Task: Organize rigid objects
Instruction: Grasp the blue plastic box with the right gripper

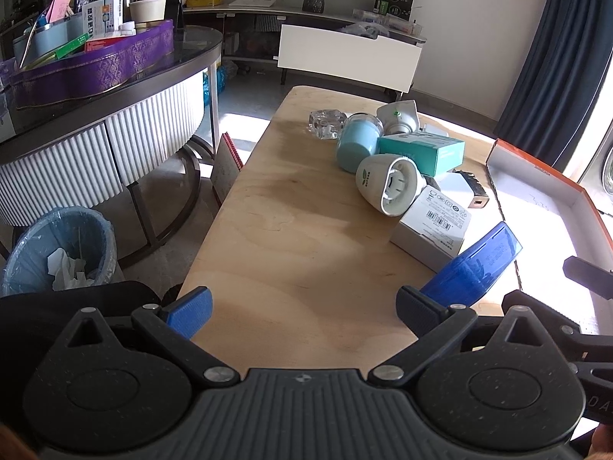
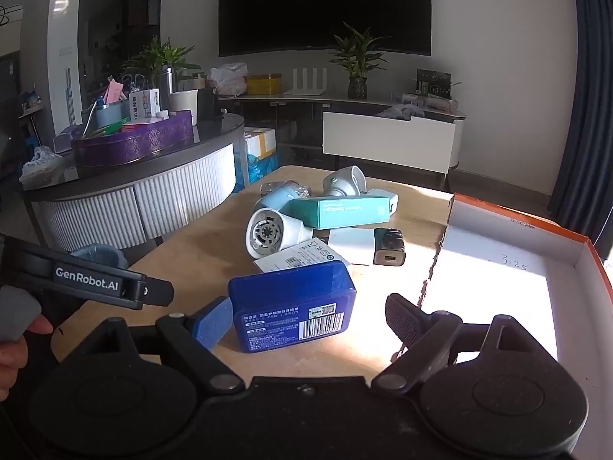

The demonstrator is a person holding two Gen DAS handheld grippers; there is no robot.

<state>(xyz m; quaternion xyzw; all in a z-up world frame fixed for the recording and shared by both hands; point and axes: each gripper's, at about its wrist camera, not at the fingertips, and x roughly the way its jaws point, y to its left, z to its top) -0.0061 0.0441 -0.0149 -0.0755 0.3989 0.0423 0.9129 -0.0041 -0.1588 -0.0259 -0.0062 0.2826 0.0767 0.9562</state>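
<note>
A: Clutter sits in a heap on the wooden table (image 1: 291, 207): a white dome-shaped gadget (image 1: 385, 184), a teal carton (image 1: 425, 151), a pale blue cup (image 1: 354, 145) on its side, a clear glass block (image 1: 325, 122), a white box (image 1: 431, 230) with a barcode, and a white charger (image 2: 367, 247).

B: Where's the blue box (image 2: 293, 304)?

A: Nearest to the person, leaning against that white box. It lies between the fingers of the right gripper (image 2: 308, 320). The left pad (image 2: 212, 322) looks to be just at its side; the right pad stands apart from it.

B: So nothing is clamped?

A: No. Those jaws are spread wide, gripping nothing. The left gripper (image 1: 304, 306) is also spread wide, over bare wood, with the blue box just beyond its right finger.

B: And the tray?

A: An orange-rimmed cardboard lid (image 2: 513, 230) lies at the table's right, white inside, holding nothing.
</note>
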